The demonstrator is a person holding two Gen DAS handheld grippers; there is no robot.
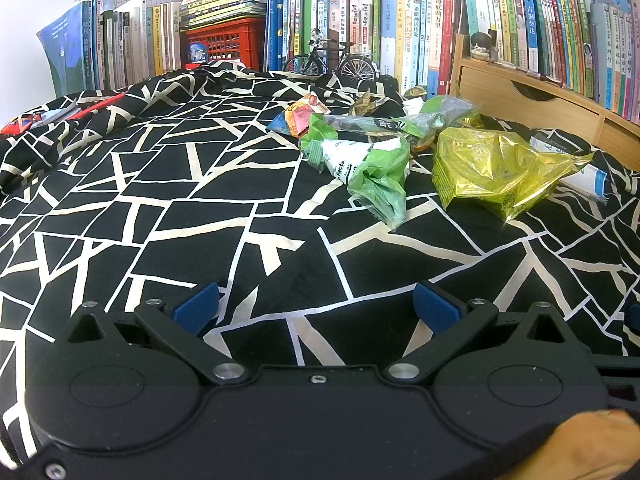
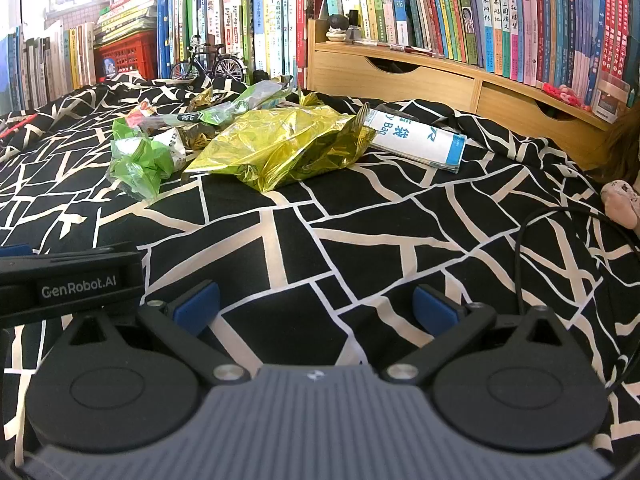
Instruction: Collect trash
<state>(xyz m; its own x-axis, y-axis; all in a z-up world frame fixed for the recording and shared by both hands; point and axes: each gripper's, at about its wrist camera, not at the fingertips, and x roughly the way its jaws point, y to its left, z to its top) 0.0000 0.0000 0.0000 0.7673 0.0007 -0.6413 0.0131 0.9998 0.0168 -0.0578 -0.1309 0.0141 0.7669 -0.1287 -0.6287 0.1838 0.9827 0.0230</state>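
A heap of wrappers lies on a black cloth with white lines [image 1: 200, 220] [image 2: 360, 240]. It holds a big yellow-green foil bag [image 1: 496, 168] [image 2: 280, 148], crumpled green wrappers [image 1: 376, 176] [image 2: 140, 164], a long green packet [image 1: 400, 122] [image 2: 240, 106] and a colourful wrapper [image 1: 298, 118]. A flat white and blue bag pack [image 2: 416, 140] [image 1: 588, 178] lies to the right of the heap. My left gripper [image 1: 318, 308] is open and holds nothing, short of the heap. My right gripper [image 2: 318, 308] is open too, nothing between its blue pads [image 2: 198, 306].
Rows of books [image 1: 400, 20] [image 2: 440, 12] back the table, with a red crate [image 1: 228, 44], a model bicycle [image 1: 332, 62] [image 2: 208, 62] and a wooden drawer shelf [image 2: 420, 76]. A black cable [image 2: 560, 264] loops at right. The left gripper's body [image 2: 72, 280] sits beside the right one.
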